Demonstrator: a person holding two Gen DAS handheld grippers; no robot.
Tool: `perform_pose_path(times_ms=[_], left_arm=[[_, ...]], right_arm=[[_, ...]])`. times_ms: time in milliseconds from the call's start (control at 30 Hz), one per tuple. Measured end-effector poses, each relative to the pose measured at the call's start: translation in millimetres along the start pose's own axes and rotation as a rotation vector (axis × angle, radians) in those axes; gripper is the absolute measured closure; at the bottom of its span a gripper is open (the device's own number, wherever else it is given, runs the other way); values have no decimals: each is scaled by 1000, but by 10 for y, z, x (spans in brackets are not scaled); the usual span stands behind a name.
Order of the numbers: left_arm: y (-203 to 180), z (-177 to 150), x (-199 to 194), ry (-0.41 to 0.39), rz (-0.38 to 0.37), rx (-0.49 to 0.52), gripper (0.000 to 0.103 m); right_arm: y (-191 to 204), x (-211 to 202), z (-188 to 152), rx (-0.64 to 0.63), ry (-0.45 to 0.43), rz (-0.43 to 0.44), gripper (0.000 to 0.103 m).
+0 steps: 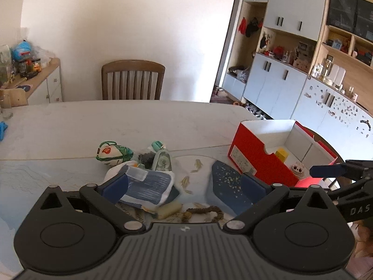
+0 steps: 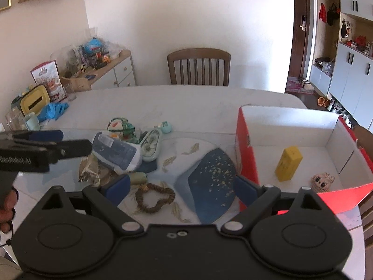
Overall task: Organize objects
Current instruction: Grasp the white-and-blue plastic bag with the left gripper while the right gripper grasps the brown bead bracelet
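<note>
We see the far half of the table (image 2: 186,102) bare, open for passage. At centre left a heap of clutter (image 2: 121,149) blocks the way. The red box (image 2: 247,149) walls off the right, its top open. Between heap and box runs a low gap, only a bead bracelet (image 2: 155,197) there.

Both wrist cams look forward-down over the table (image 1: 70,126), close; both share clutter pile and red box (image 2: 247,149).
</note>
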State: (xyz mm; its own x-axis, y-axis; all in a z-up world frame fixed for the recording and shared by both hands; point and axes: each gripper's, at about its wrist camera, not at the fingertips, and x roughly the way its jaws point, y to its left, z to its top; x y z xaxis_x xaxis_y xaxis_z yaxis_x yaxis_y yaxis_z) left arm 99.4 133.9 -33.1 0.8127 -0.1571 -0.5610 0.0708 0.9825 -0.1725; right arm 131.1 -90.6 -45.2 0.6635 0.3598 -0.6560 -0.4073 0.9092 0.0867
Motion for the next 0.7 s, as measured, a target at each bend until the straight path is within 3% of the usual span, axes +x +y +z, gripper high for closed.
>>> perform_pose_path(times_ms=[500,600,700], left_arm=[[539,-57,501,38,43,74,0],[586,-66,633,52,57,109,0],[635,-73,765,74,56,130,0]], right_arm=[[102,641,-149,-20,108,-51,9],[85,760,-170,-23,135,-42,18],[78,892,-171,-35,160,-48,19]])
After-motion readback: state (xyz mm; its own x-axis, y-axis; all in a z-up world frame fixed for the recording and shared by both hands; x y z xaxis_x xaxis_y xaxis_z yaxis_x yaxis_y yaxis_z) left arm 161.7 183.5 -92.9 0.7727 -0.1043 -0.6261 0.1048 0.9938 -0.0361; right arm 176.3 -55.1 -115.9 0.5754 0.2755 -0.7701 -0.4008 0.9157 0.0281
